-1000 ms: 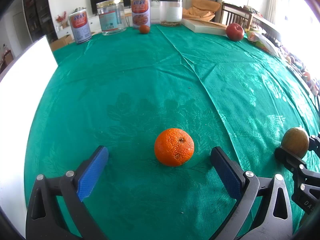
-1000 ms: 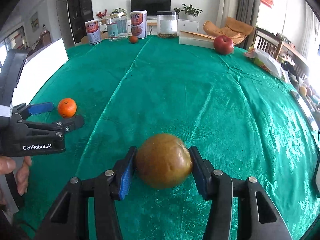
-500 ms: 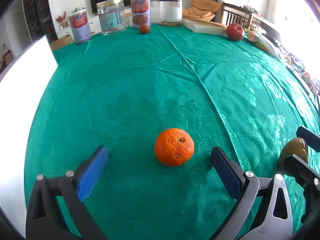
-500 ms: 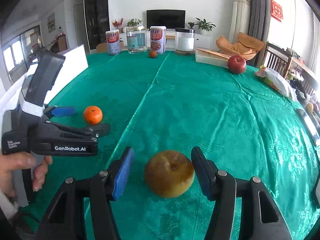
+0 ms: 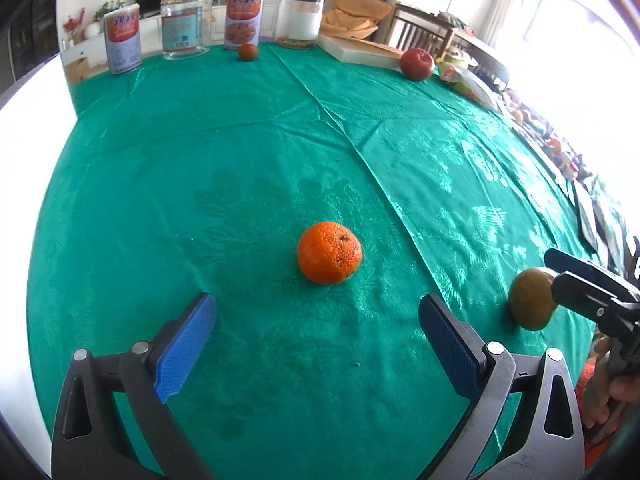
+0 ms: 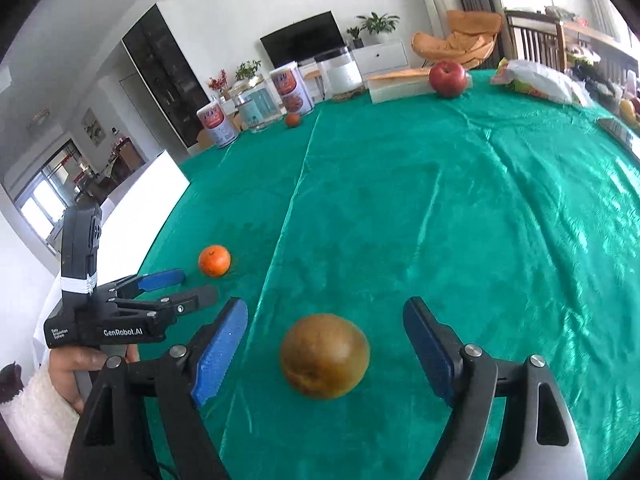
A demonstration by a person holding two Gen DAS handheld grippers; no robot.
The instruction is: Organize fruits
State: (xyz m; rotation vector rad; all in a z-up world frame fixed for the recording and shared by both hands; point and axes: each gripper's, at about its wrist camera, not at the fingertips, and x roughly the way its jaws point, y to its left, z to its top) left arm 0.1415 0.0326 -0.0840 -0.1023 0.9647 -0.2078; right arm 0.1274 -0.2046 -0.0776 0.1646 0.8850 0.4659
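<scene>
1. The left claw [image 5: 316,340] is wide open and holds nothing. The orange [image 5: 329,252] sits on the green worktop [image 5: 240,152] a little ahead of its blue pads, touching neither one. A second ago the orange lay between the tips, so this claw has backed away from it.

2. The right claw [image 6: 325,342] has just been opening. A second ago its pads squeezed the brown fruit [image 6: 324,355] — now they stand far apart, with a gap on each side. The fruit is still between them, but it rests on the cloth by itself.

3. So both fruits are let go and sit near each other on the near side of the worktop, the orange to the left and the brown fruit to the right.

4. I think this pair is now placed — both claws are free for the next fruit.

5. A red apple [image 6: 448,79] and a small dark fruit [image 6: 292,119] wait far off at the back edge, near the jars [image 6: 256,108]. They probably come next.
</scene>
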